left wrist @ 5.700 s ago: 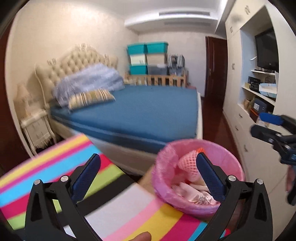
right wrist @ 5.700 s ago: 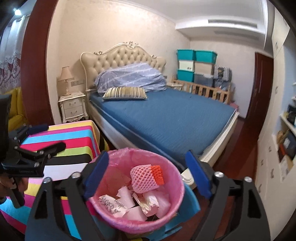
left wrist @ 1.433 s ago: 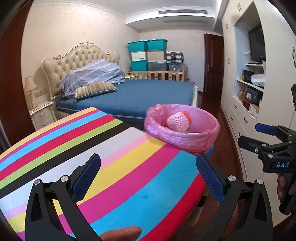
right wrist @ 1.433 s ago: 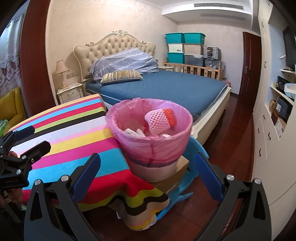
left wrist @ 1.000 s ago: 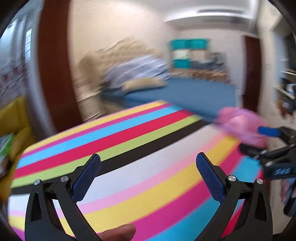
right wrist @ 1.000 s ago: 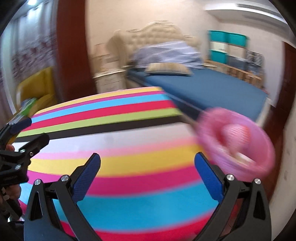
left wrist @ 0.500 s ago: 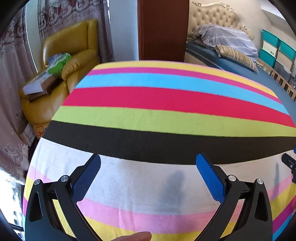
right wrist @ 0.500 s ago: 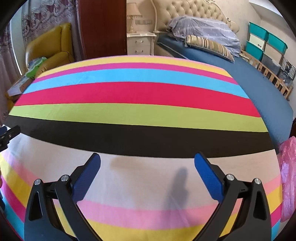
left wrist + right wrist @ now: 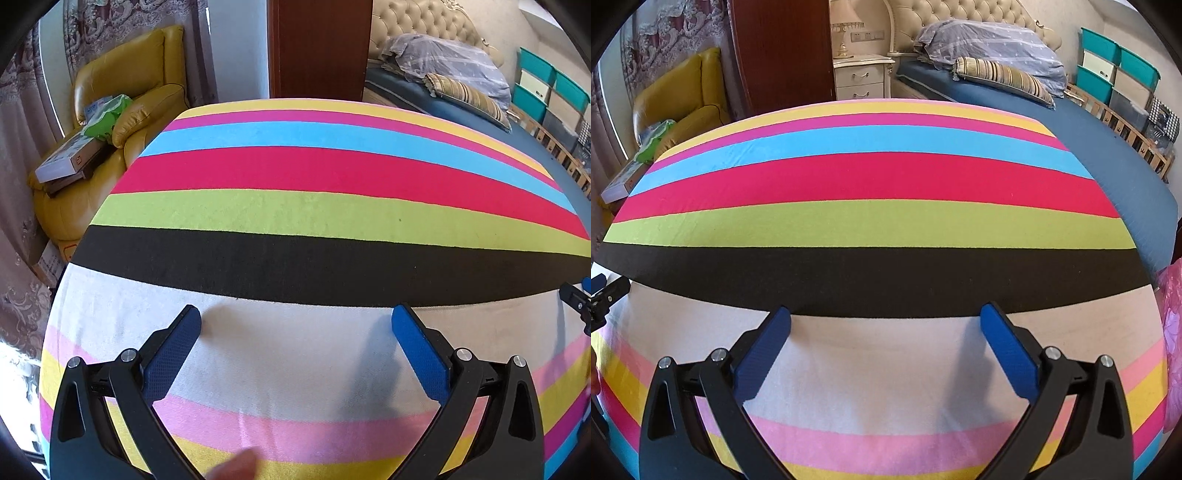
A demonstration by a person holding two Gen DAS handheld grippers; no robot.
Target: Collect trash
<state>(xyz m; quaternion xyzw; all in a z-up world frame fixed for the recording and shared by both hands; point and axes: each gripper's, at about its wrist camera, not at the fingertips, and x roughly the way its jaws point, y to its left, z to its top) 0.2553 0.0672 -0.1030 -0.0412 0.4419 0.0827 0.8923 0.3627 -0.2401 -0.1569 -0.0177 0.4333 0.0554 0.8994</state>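
Both grippers hover low over a table covered with a striped cloth (image 9: 295, 206) (image 9: 871, 221). My left gripper (image 9: 295, 325) is open, its blue pads wide apart over the white stripe with nothing between them. My right gripper (image 9: 884, 325) is open too, over the same white stripe and holding nothing. The pink bag of the trash bin (image 9: 1171, 332) shows only as a sliver at the right edge of the right wrist view. No loose trash shows on the cloth. The right gripper's tip (image 9: 578, 299) peeks in at the left wrist view's right edge.
A yellow armchair (image 9: 122, 85) with a box (image 9: 70, 162) and a green pack (image 9: 105, 114) stands beyond the table's left. A blue bed (image 9: 1108, 147) with pillows lies at the far right, a white nightstand (image 9: 862, 75) and a dark wooden panel (image 9: 319, 48) behind the table.
Both grippers swung away from the pink trash bin to face the striped table from above, then settled lower over the white stripe. Both stayed open.
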